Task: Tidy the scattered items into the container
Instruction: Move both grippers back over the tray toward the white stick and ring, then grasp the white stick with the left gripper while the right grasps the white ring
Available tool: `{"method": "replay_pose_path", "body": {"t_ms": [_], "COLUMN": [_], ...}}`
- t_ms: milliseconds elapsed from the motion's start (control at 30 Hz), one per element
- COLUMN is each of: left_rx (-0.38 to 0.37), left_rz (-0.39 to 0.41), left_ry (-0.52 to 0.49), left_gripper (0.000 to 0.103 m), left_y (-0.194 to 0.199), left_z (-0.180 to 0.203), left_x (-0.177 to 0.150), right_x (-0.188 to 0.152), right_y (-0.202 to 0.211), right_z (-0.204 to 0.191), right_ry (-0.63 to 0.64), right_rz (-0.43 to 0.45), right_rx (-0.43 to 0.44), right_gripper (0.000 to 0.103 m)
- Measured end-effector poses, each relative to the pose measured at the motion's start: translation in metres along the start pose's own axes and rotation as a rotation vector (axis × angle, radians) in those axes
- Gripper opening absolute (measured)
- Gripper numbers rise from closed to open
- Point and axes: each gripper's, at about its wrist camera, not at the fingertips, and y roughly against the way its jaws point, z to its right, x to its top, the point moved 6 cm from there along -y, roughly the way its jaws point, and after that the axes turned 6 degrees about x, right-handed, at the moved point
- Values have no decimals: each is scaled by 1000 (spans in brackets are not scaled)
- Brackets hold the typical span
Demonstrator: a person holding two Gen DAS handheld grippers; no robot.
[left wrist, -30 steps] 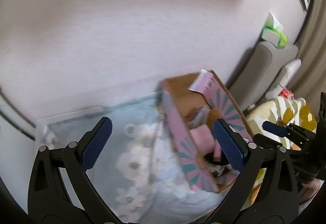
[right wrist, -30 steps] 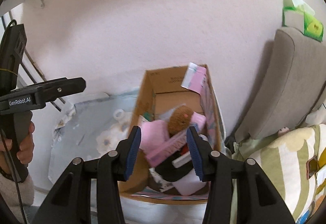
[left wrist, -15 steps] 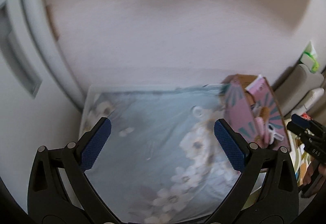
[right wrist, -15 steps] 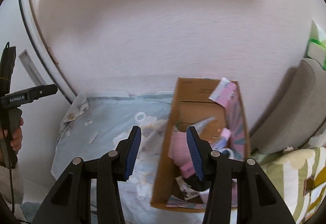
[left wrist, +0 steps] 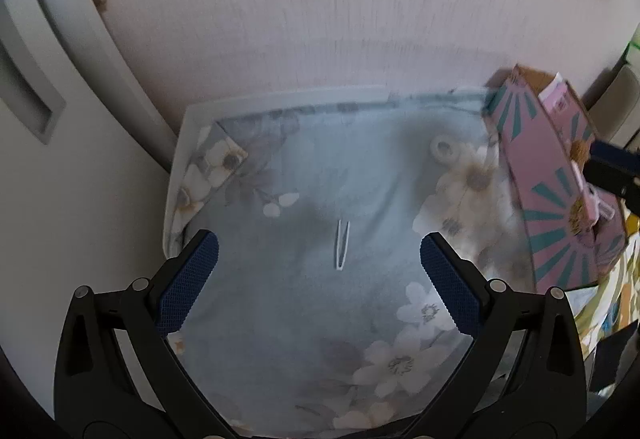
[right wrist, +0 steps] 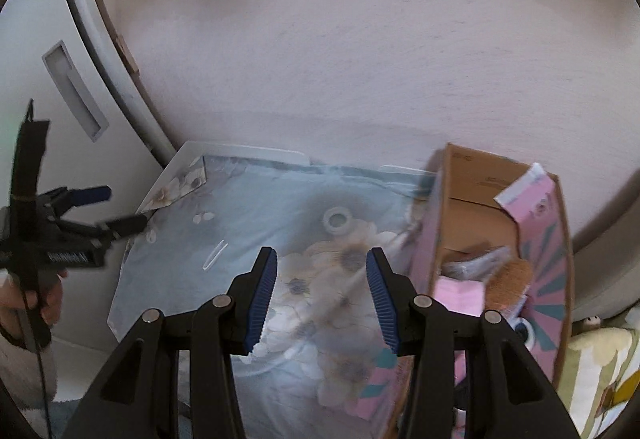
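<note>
Box (right wrist: 472, 199) at right edge of floral cloth (left wrist: 320, 319) already mostly packed. Tweezers (left wrist: 342, 245) mid-cloth and white ring (right wrist: 338, 220) near back edge still loose. Left gripper (left wrist: 316, 271) spread wide, right gripper (right wrist: 322, 299) partly spread, both holding nothing.

Legible text: none.
- Left tongs (right wrist: 108, 209), side of body: a white printed line, too blurred to read.
- Box (right wrist: 480, 179), inner cardboard wall: small dark print, too small and blurred to read.
- Pink flap (right wrist: 532, 199) in the box: faint marks, unreadable.
</note>
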Motion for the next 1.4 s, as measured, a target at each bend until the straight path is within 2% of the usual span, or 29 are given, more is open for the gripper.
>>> {"method": "replay_pose_path", "body": {"t_ms": [133, 300, 400, 433, 533, 567, 667, 900, 1233, 1400], "left_rx": [-22, -24, -52, -61, -74, -77, -79, -76, -69, -71], "left_rz": [-48, -78, -107, -132, -163, -161, -159, -134, -125, -126], "left_ry": [14, 39, 64, 71, 83, 84, 74, 48, 29, 32], "left_gripper": [101, 101, 88, 80, 78, 78, 78, 78, 74, 68], "left_y": [-22, -67, -96, -106, -122, -124, -128, -129, -129, -127], "left_z": [0, 6, 12, 14, 16, 17, 19, 24, 29, 30], "left_x": [-3, -7, -16, -19, -27, -29, -31, -31, -33, -33], "right_x": [5, 11, 17, 18, 17, 16, 13, 5, 7, 7], "right_y": [-18, -56, -86, -97, -127, -137, -155, -184, -198, -201], "right_z": [-4, -2, 5, 7, 17, 20, 26, 40, 41, 39], "right_ry": [0, -41, -88, -96, -77, -79, -104, -141, -115, -87], "right_rz": [-34, -76, -81, -85, -108, -124, -148, -195, -209, -215], "right_rx": [12, 8, -9, -20, -128, -154, -123, -139, -131, -137], "right_gripper": [43, 43, 43, 43, 43, 43, 43, 43, 43, 43]}}
